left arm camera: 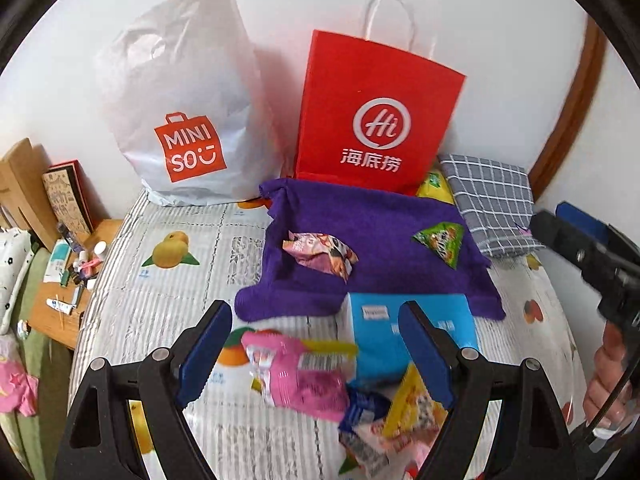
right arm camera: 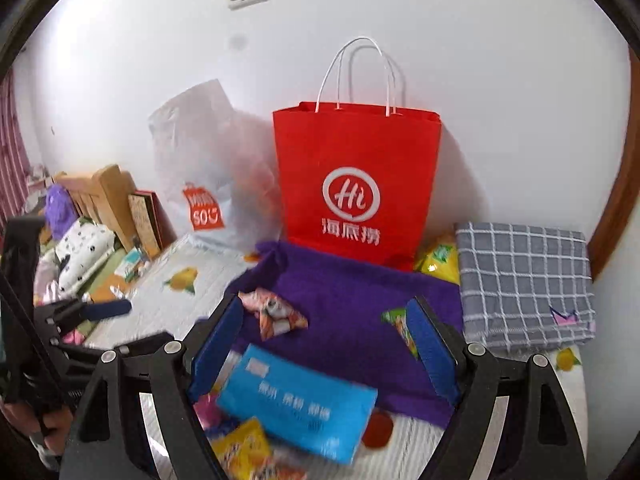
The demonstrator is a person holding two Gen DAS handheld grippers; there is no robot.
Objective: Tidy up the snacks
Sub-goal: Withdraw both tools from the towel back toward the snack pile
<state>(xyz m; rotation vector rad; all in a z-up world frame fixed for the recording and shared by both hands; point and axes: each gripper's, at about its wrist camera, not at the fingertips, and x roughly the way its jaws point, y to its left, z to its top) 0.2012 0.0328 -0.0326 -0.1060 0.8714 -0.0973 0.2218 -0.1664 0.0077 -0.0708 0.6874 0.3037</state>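
Observation:
On the fruit-print bed cover (left arm camera: 176,292) lies a purple towel (left arm camera: 380,248) with a pink-orange snack packet (left arm camera: 320,256) and a green triangular packet (left arm camera: 440,242) on it. In front of the towel sit a blue pack (left arm camera: 380,336), a pink packet (left arm camera: 300,380) and a yellow packet (left arm camera: 412,404). My left gripper (left arm camera: 316,320) hovers open above this pile, holding nothing. My right gripper (right arm camera: 326,308) is also open and empty, above the blue pack (right arm camera: 296,400) and facing the red paper bag (right arm camera: 356,184). The right finger partly hides the green packet (right arm camera: 394,318).
A white MINISO plastic bag (left arm camera: 184,120) and the red bag (left arm camera: 376,112) stand against the wall. A folded grey checked cloth (left arm camera: 492,200) lies at the right, a yellow-green pack (left arm camera: 434,186) beside it. A cluttered wooden bedside table (left arm camera: 60,292) is at the left.

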